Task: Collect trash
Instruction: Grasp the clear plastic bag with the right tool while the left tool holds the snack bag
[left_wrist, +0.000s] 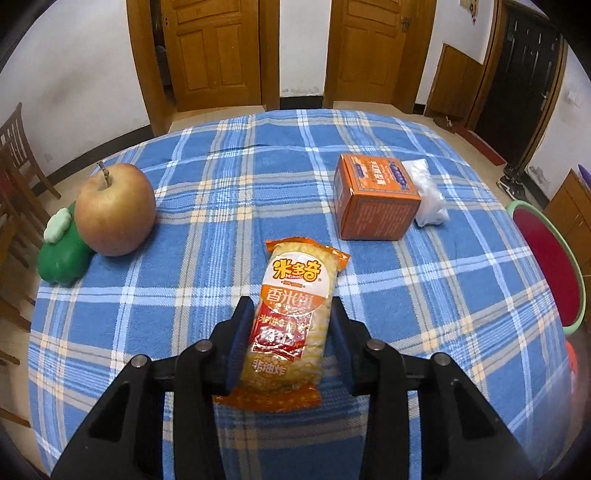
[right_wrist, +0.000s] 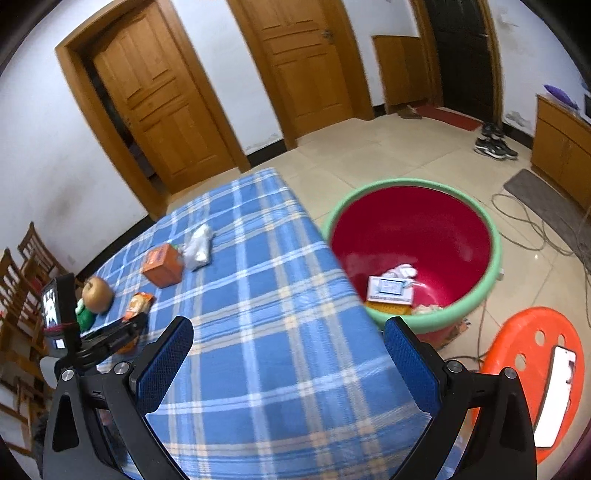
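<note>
An orange snack packet (left_wrist: 295, 317) lies on the blue plaid tablecloth (left_wrist: 207, 221). My left gripper (left_wrist: 291, 328) straddles it: the left pad (left_wrist: 242, 343) touches its edge, the right pad (left_wrist: 341, 339) stands a little off it, so the jaws are not closed. The packet also shows in the right wrist view (right_wrist: 137, 304), with the left gripper's body (right_wrist: 110, 338) over it. An orange box (left_wrist: 373, 195) and a crumpled white wrapper (left_wrist: 428, 195) lie further back right. My right gripper (right_wrist: 288, 354) is open and empty above the table's right edge.
A red basin with a green rim (right_wrist: 491, 236) stands on the floor right of the table and holds a box and paper scraps (right_wrist: 391, 291). An apple (left_wrist: 114, 210) and a green toy (left_wrist: 62, 254) sit at the left. An orange stool (right_wrist: 532, 369) stands nearby.
</note>
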